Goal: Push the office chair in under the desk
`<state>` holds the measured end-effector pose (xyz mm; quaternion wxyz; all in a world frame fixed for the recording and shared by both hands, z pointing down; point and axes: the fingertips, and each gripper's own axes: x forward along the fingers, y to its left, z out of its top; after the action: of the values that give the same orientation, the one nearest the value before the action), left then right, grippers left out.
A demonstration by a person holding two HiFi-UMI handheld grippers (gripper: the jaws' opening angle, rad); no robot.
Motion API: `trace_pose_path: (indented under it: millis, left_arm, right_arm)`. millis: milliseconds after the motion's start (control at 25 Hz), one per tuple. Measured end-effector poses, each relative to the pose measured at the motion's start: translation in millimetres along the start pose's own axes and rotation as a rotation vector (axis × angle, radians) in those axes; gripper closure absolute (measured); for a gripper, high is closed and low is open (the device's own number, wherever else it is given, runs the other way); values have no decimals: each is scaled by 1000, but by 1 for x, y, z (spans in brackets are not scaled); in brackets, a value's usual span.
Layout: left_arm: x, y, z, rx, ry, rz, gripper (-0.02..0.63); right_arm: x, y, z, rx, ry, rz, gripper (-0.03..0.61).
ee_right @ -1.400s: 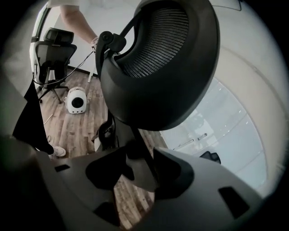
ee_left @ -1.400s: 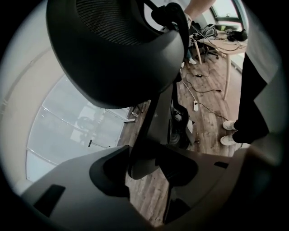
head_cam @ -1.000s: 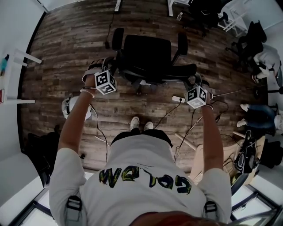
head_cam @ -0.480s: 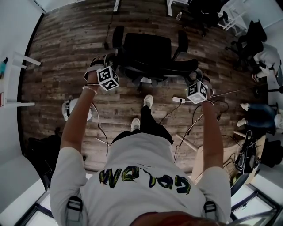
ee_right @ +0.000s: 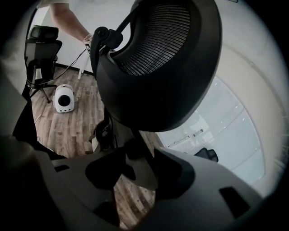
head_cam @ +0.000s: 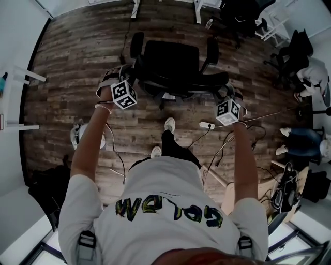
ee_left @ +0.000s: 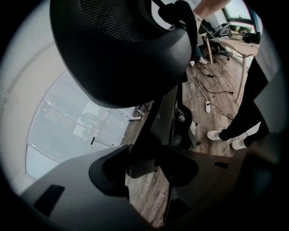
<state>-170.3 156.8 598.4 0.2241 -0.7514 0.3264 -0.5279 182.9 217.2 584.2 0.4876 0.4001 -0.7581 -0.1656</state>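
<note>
Head view shows the office chair [head_cam: 173, 64] on the wood floor, short of the desk [head_cam: 198, 11] (only its white legs show). The left gripper [ee_left: 144, 164] and right gripper [ee_right: 137, 167] each clamp its backrest rim, one per side, for a straight push.

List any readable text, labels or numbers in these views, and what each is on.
"GOLEM", probably; it is seen upside down, on the back of the person's shirt.
Cubes: square marker patterns only, no letters or numbers.
Chair: no print visible in any view.
Nothing else is legible.
</note>
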Motion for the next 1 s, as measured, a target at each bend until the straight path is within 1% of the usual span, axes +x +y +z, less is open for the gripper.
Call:
trace_pose_path:
  millis: [360,520,800,1000]
  left_arm:
    - [45,40,13,-7,21,-10,402]
    - [66,57,15,-10,44,2,400]
    - [102,85,25,-24,74,-4,400]
    - [130,105,29,-48,104,9,400]
  right_arm:
    - [43,-45,-2,4,-13,3,376]
    - [61,-62,-3,-2,-25,9,377]
    - [96,-97,-5,-6,-33,14,377]
    - [124,-123,-7,-22,-47,16,377]
